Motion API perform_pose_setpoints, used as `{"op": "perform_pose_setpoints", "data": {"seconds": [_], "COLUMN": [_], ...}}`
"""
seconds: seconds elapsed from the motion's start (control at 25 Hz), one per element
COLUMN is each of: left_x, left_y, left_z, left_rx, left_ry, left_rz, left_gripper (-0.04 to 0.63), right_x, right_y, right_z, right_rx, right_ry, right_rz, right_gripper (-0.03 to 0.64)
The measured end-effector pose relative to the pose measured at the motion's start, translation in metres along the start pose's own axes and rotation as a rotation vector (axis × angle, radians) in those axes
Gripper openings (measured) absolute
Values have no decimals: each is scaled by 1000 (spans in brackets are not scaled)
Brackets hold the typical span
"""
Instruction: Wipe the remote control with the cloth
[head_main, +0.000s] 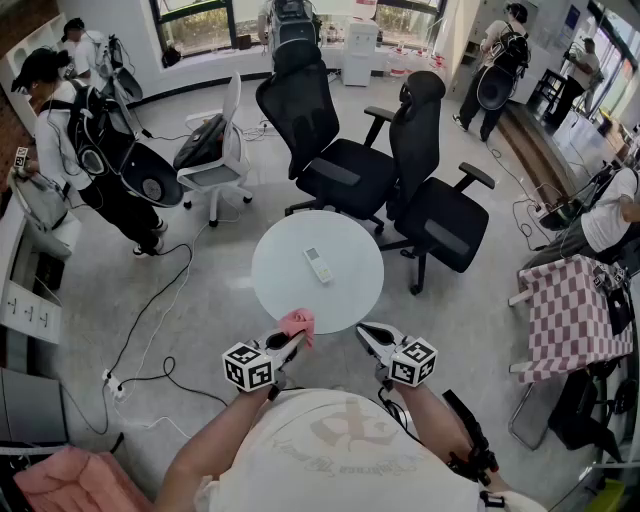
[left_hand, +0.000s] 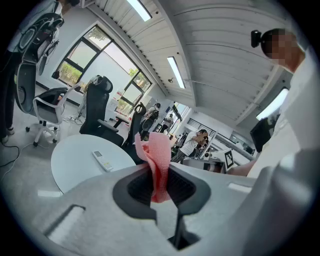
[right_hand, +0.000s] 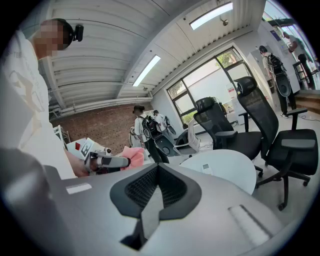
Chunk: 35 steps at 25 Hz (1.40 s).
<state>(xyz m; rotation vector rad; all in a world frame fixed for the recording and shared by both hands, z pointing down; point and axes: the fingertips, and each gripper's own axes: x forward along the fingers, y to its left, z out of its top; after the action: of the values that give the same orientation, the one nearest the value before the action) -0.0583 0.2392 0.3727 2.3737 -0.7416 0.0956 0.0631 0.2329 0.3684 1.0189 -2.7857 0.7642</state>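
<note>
left gripper (head_main: 290, 345) is clamped on the pink cloth (head_main: 298, 322), held at the near edge of the round white table (head_main: 285, 275); right gripper (head_main: 368, 335) has its jaws pressed together with nothing in them; the remote control (head_main: 318, 265) lies flat mid-table, apart from both

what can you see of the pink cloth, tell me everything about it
The cloth is pink, thin and soft-looking, with a fine woven texture, and it is crumpled into a loose bunch. It is pinched between the jaws of the left tongs, which are shut on it, and a folded flap sticks up past their tips. It is held at the near edge of the round white table, apart from the remote. Whether it touches the tabletop can't be told.
</note>
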Motion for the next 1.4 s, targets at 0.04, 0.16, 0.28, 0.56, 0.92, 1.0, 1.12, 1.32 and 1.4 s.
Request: {"op": "perform_pose_setpoints", "data": {"seconds": [0.04, 0.16, 0.28, 0.56, 0.92, 1.0, 1.12, 1.32, 1.4], "left_x": [1, 0, -7, -16, -44, -50, -56, -50, -43], "left_y": [2, 8, 12, 19, 45, 52, 61, 73, 79], "left_z": [3, 5, -5, -3, -1, 2, 1, -1, 0], "left_rx": [1, -6, -31, -19, -6, -12, -18, -34, -43], "left_ry": [-3, -6, 0, 3, 22, 20, 30, 53, 60], "left_rz": [0, 0, 6, -17, -30, -29, -29, -19, -16], "left_gripper": [41, 41, 41, 41, 41, 41, 41, 41, 41], "right_x": [2, 5, 5, 14, 40, 46, 52, 63, 69], "right_y": [-1, -2, 1, 2, 6, 6, 6, 0, -11], "right_z": [3, 5, -6, -6, -14, -12, -11, -21, -27], "right_rx": [-2, -5, 5, 19, 31, 29, 32, 45, 59], "right_ry": [-2, 3, 19, -20, 9, 12, 10, 39, 53], "right_rz": [-2, -11, -27, -101, -192, -213, -239, -243, -242], "right_gripper": [6, 6, 6, 6, 6, 6, 6, 6, 6]}}
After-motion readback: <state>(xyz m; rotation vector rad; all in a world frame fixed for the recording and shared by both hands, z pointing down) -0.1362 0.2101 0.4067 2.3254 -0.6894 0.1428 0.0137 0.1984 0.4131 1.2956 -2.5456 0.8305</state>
